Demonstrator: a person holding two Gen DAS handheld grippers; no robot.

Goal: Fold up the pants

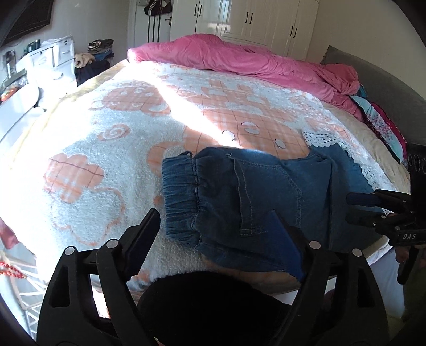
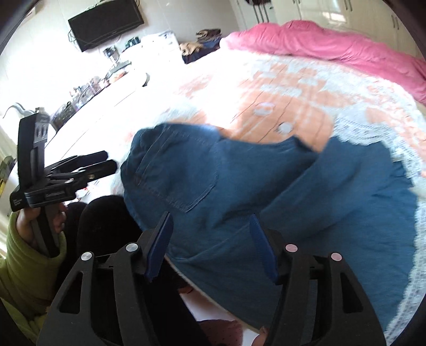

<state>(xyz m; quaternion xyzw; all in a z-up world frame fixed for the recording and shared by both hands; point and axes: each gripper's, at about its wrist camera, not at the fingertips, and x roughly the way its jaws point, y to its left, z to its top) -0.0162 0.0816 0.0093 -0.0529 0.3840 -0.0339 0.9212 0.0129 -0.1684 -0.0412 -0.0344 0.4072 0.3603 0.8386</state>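
Blue denim pants [image 1: 247,197] with an elastic waistband and white lace hems lie folded over on the bed near its front edge. They also fill the middle of the right wrist view [image 2: 239,186]. My left gripper [image 1: 215,221] is open and empty, hovering just in front of the waistband end. My right gripper [image 2: 210,239] is open and empty above the near edge of the pants. The right gripper also shows at the right edge of the left wrist view [image 1: 351,210]. The left gripper shows at the left of the right wrist view [image 2: 109,162].
The bed carries a white and orange fleece blanket [image 1: 133,127]. A pink quilt [image 1: 239,56] is bunched along its far side. A grey headboard [image 1: 386,79] stands at the right. White drawers [image 1: 50,61] and a wall TV [image 2: 106,24] are at the left.
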